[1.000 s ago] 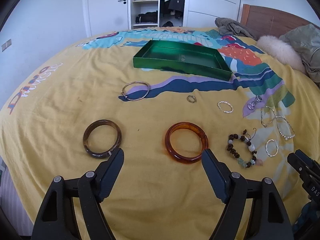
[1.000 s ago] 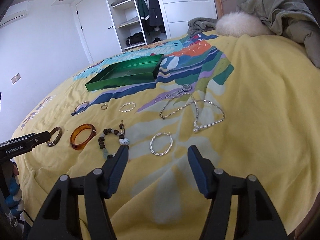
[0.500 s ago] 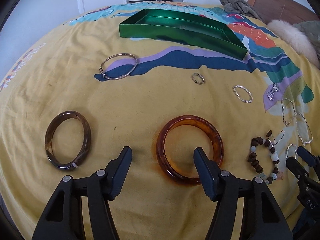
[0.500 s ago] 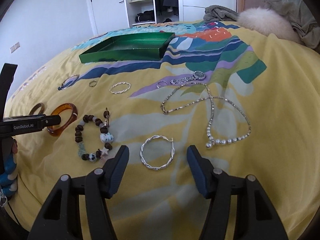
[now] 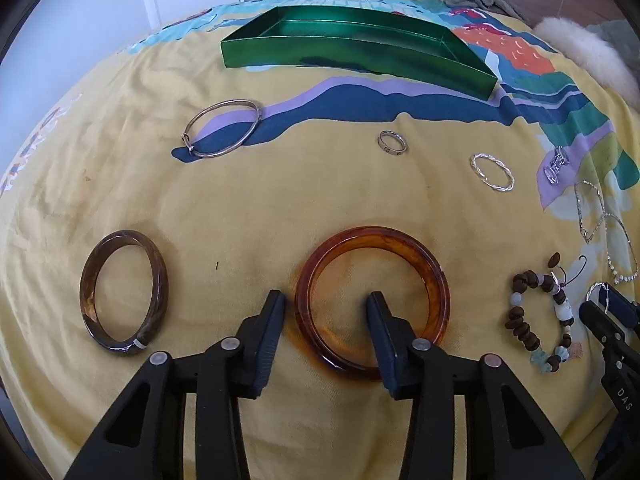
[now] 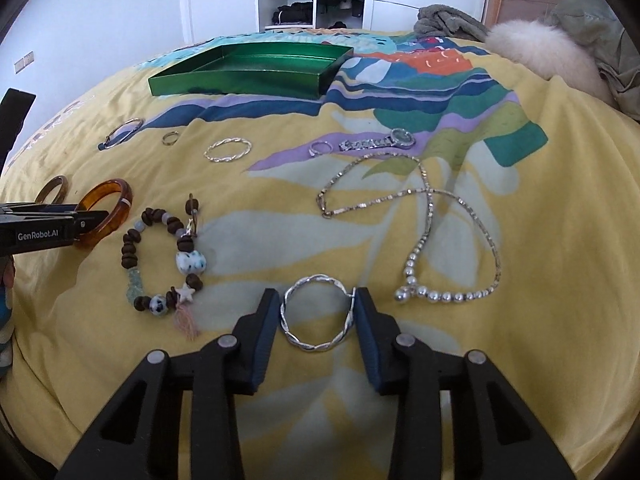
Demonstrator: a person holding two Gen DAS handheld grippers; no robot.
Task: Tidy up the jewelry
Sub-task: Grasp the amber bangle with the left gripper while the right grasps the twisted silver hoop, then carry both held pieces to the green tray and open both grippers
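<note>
An amber bangle (image 5: pixel 372 300) lies flat on the yellow bedspread. My left gripper (image 5: pixel 326 306) is open and straddles its near-left rim, one finger outside, one inside the ring. The bangle also shows in the right wrist view (image 6: pixel 107 210). A twisted silver bangle (image 6: pixel 318 312) lies between the fingers of my open right gripper (image 6: pixel 316 306), both fingers close beside it. An empty green tray (image 5: pixel 352 46) sits further back on the bed; it shows in the right wrist view too (image 6: pixel 248 70).
A brown bangle (image 5: pixel 124 292), thin hinged bangle (image 5: pixel 222 128), ring (image 5: pixel 392 143), second twisted bangle (image 5: pixel 492 172) and beaded bracelet (image 6: pixel 164 258) lie around. Silver necklaces (image 6: pixel 424 208), a watch (image 6: pixel 380 142) and a small ring (image 6: pixel 320 147) lie right. Pillow and clothes are behind.
Both grippers have moved forward and down and narrowed. The left now straddles the amber bangle's rim; the right now brackets the twisted silver bangle.
</note>
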